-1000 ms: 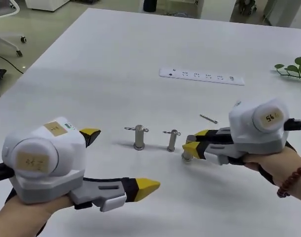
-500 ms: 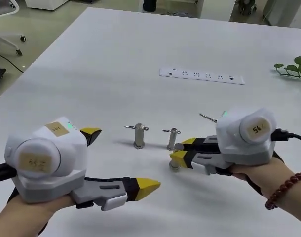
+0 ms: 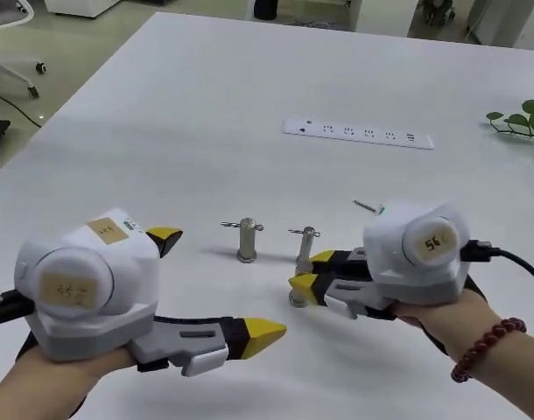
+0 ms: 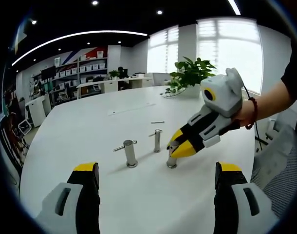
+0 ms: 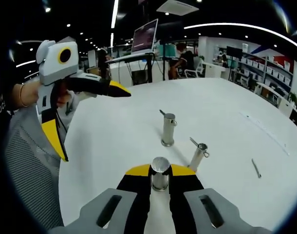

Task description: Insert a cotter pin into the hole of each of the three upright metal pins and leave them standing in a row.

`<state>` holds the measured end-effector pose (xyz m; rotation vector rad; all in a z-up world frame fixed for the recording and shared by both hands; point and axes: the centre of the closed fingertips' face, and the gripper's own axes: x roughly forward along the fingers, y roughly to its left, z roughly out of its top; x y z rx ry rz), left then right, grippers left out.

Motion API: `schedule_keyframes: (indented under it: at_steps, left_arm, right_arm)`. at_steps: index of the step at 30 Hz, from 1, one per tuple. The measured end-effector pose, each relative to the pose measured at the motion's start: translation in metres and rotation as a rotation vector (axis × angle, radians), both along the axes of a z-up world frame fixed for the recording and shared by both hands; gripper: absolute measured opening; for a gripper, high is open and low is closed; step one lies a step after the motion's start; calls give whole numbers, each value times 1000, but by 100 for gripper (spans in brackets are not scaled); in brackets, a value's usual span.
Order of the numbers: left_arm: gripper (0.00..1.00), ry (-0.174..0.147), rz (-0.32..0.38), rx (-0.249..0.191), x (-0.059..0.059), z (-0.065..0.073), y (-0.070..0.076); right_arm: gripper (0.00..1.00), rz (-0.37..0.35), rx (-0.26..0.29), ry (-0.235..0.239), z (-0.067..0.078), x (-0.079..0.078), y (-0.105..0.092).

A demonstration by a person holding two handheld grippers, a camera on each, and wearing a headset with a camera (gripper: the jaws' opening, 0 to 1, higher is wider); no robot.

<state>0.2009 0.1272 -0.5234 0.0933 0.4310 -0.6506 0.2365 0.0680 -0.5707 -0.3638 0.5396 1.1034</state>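
Gripping a short silver metal pin [image 5: 160, 174] near its top, the right hand-held gripper [image 3: 309, 273] is clenched on it, with a yellow-tipped jaw closed against each side. The pin stands upright with its base at the white desk [image 3: 206, 105]. Whether it touches the surface or hangs just above it I cannot tell.

Just beside the held pin stands a second upright silver metal pin [image 3: 306, 248]. Further left is a thicker upright silver metal pin [image 3: 247, 239]. Each of these two carries a thin wire cotter pin [image 3: 230, 227] through the hole near its head, sticking out sideways.

By my reading two of the three pins are finished. A loose straight cotter pin [image 3: 366, 207] lies flat on the desk beyond the right hand-held gripper, between it and a long white power strip [image 3: 358, 134]. That one is probably meant for the held pin. What is left is to fit it and stand the held pin in line with the other two.

The only holders here are the pins' own cross-holes. Two are filled. The third looks empty in the right gripper view, though the jaws cover its sides.

The left hand-held gripper [image 3: 213, 282] is released, its jaws spread wide and holding nothing. It hovers over the near part of the desk, apart from the row.
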Motion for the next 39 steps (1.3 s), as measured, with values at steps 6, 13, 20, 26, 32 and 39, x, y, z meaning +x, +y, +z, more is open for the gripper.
schedule_keyframes:
  at_steps: [6, 13, 20, 26, 32, 39]
  left_arm:
    - [99, 1, 0, -1, -1, 0, 0]
    - [99, 0, -8, -1, -1, -1, -2]
    - [99, 2, -17, 4, -2, -2, -4]
    - [99, 0, -14, 6, -2, -2, -2]
    - [99, -9, -17, 4, -1, -1, -3]
    - [99, -12, -1, 7, 1, -1, -1]
  right_arm:
    - [8, 4, -6, -8, 0, -3, 1]
    - [9, -18, -15, -12, -1, -5, 2]
    - [10, -40, -25, 22, -7, -6, -1]
    - [14, -42, 11, 44, -5, -7, -1]
    - [18, -50, 34, 76, 0, -7, -4]
    - [25, -65, 54, 131, 7, -9, -14]
